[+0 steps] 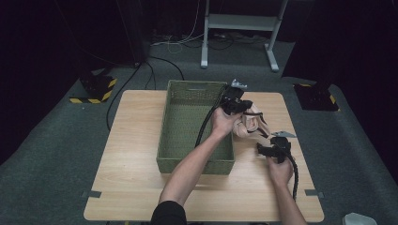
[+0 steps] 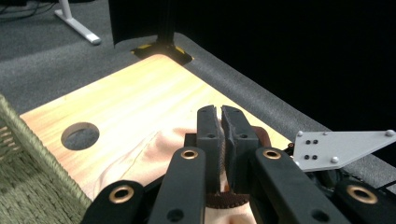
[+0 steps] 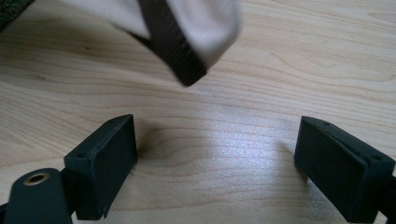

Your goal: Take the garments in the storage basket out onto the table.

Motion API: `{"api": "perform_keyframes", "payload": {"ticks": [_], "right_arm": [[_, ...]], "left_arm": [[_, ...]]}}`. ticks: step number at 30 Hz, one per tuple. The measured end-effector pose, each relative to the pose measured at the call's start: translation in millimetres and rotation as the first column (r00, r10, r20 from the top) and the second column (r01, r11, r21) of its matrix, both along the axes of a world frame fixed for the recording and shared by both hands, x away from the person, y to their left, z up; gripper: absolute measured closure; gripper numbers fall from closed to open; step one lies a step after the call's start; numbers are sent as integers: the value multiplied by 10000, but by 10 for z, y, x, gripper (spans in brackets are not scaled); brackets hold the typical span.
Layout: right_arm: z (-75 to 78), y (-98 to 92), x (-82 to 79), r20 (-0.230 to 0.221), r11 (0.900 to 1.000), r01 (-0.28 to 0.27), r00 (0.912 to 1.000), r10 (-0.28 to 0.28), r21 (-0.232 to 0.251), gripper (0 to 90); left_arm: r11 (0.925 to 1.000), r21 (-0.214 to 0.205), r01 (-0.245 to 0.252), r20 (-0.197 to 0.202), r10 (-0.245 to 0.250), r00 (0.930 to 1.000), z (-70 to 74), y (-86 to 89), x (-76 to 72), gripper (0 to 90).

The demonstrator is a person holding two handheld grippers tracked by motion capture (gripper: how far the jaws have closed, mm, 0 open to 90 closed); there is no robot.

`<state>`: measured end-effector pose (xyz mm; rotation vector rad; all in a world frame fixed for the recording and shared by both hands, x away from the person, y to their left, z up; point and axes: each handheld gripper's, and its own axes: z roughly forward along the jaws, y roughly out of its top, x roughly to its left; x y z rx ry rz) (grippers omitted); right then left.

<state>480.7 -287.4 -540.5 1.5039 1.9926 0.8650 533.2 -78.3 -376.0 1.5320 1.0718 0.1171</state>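
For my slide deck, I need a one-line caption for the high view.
Left gripper shut on a peach cloth beside a green woven basket; right gripper open nearby.

pale cloth [image 3: 187, 18] blurred and cut off by top edge, basket [image 2: 28, 182] cropped at left

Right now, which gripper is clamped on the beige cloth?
The left gripper, shut on the beige cloth beside the basket; the right gripper stands open.
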Motion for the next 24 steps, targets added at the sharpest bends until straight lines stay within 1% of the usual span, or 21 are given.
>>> {"api": "perform_keyframes", "payload": {"ticks": [1, 3, 6, 7, 9, 14, 17, 20, 24], "right_arm": [[0, 0, 0, 0, 10000, -1, 10000, 1, 0, 127], [0, 0, 0, 0, 10000, 0, 10000, 0, 0, 126], [0, 0, 0, 9, 10000, -2, 10000, 2, -1, 127], [0, 0, 0, 3, 10000, 2, 10000, -2, 4, 127], [0, -1, 0, 4, 10000, -6, 10000, 6, -7, 126], [1, 1, 0, -6, 10000, 5, 10000, -5, 3, 127], [0, 1, 0, 1, 10000, 6, 10000, -6, 6, 127], [0, 1, -1, 2, 10000, 1, 10000, -1, -4, 127], [0, 0, 0, 1, 10000, 0, 10000, 0, -5, 127]], "left_arm": [[10000, -32, -42, -9, 42, 10000, -11, -3, 2, 859], [10000, 49, -53, -24, 53, 10000, -41, 4, 7, 858], [9999, 107, -131, -174, 133, 9998, -94, 7, 19, 854], [9997, 217, -133, -188, 137, 9997, -122, 9, 23, 854], [9994, 311, -160, -230, 168, 9996, -164, 15, 27, 853], [9991, 353, -236, -415, 251, 9988, -243, 33, 41, 850], [9983, 497, -289, -525, 315, 9981, -288, 26, 49, 839], [9982, 556, -243, -448, 268, 9986, -290, 26, 37, 835], [9962, 830, -273, -317, 301, 9990, -290, 35, 25, 803]]}}
